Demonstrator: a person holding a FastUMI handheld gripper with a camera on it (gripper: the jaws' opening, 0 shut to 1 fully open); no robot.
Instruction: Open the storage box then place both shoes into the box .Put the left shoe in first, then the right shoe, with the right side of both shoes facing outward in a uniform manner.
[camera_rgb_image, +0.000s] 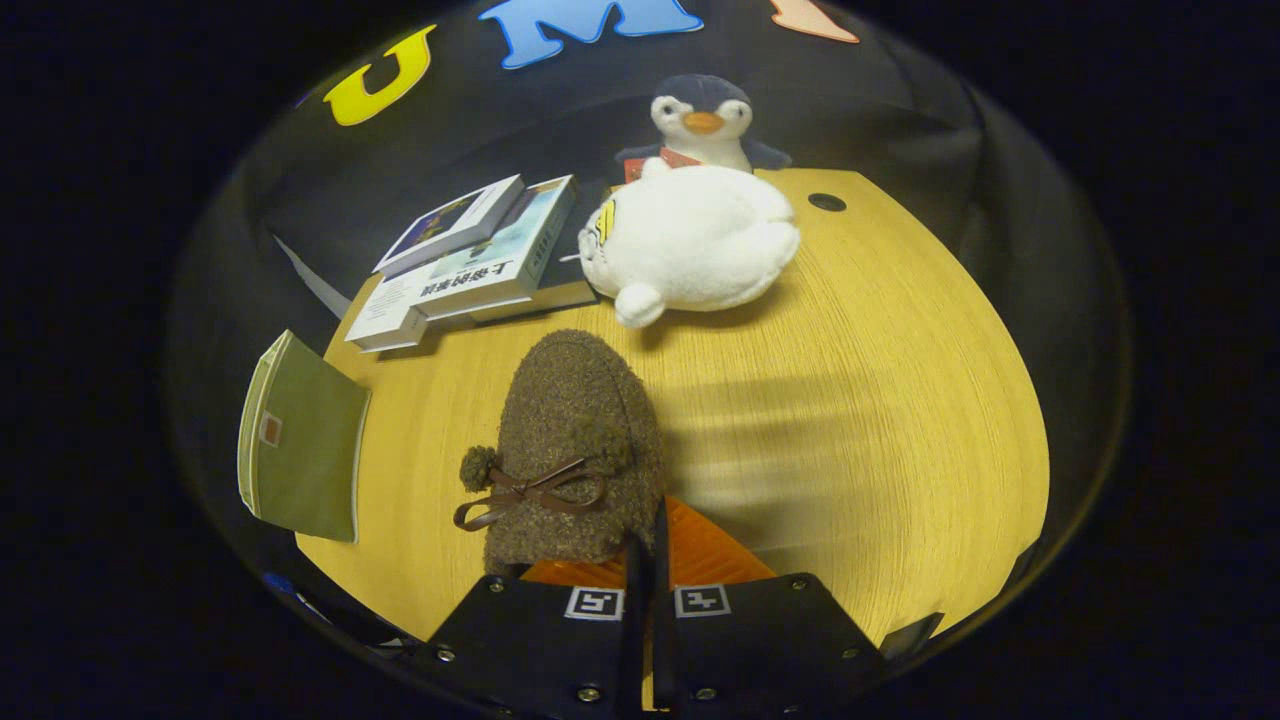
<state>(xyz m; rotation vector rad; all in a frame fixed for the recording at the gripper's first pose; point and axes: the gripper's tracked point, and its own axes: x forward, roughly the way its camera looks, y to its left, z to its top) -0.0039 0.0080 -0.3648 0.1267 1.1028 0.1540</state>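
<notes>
My gripper (648, 560) is clenched on the shoe's (575, 440) rim — it hangs just ahead, over the table (880, 400). I'd judge boxing is yet to come.

A fuzzy brown fleece shoe (575, 445) with a darker brown ribbon bow (530, 493) lay just ahead of the gripper (648, 545), on a pale yellow wood-grain table (880, 400). Beyond it sat a white plush toy (695, 245) and a grey-and-white penguin plush with an orange beak (702, 120). An olive-green fabric folder with cream edging (300, 440) lay beside the shoe.
</notes>
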